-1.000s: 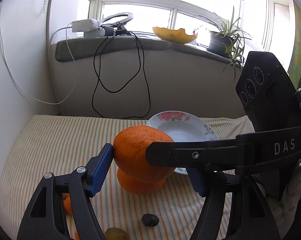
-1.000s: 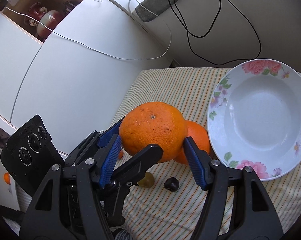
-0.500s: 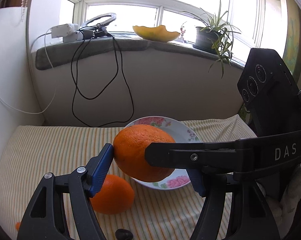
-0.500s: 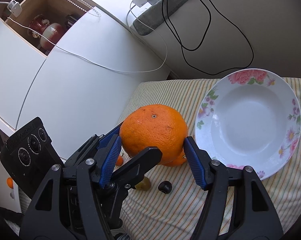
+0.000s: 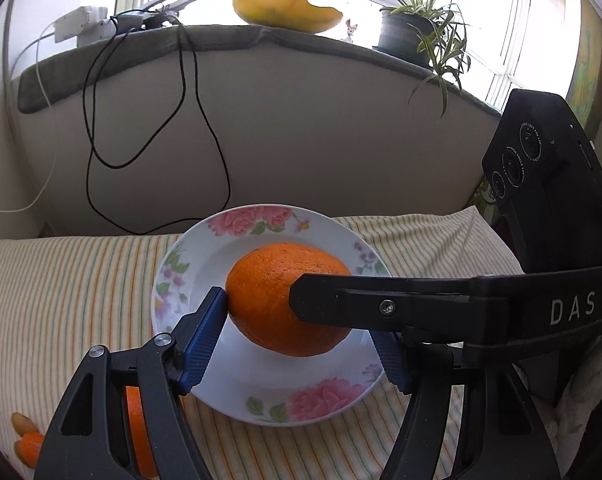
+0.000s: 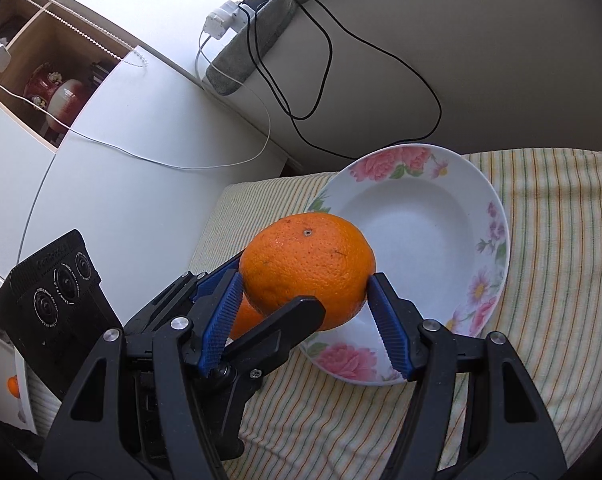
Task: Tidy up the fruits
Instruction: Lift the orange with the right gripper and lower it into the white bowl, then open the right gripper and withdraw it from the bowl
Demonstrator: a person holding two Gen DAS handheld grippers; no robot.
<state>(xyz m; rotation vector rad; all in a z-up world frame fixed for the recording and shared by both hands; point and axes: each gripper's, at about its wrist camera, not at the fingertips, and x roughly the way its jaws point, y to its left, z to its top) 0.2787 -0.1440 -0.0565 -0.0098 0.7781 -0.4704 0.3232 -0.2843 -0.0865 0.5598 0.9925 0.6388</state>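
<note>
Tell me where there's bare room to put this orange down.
The plate is bare inside, close by the orange. The striped cloth is also free left of the plate, toward the white cabinet, and right of the plate. It is crowded at the near-left corner, where a second orange and small fruit pieces lie.

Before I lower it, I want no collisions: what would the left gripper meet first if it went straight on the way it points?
Likely the floral plate. The left gripper, jaws shut on the orange, points at its far rim, though depth is unclear.
</note>
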